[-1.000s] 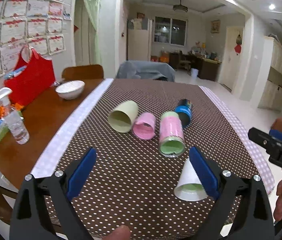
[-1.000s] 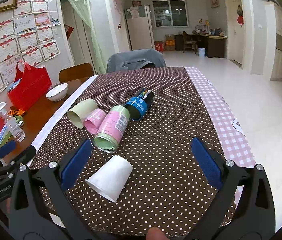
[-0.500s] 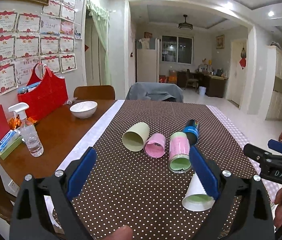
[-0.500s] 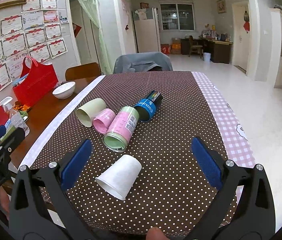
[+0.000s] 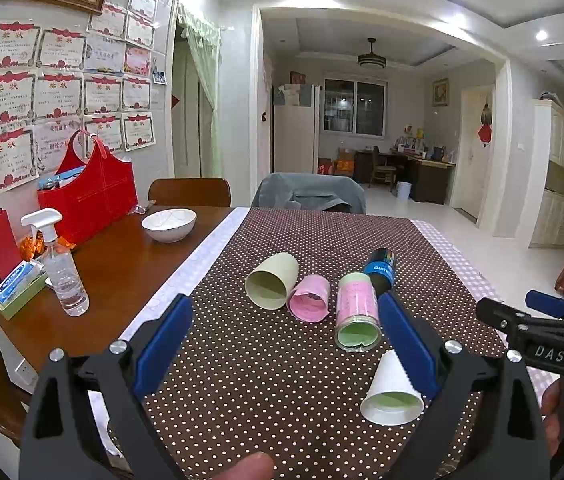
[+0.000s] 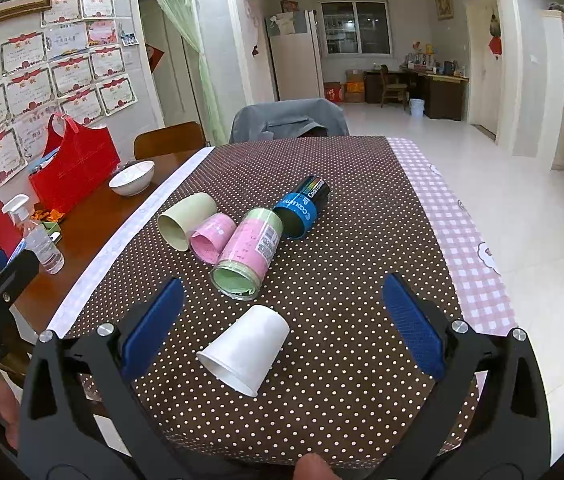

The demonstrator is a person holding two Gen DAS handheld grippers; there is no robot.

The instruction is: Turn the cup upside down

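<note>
Both hand-held grippers hover level, apparently spread, above cups.

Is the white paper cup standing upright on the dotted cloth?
No, the white paper cup lies on its side on the dotted cloth, with its open mouth turned toward the camera.

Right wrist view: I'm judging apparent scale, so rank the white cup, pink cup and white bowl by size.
1. white cup, though nearest the camera
2. pink cup and white bowl: look alike, unranked
</note>
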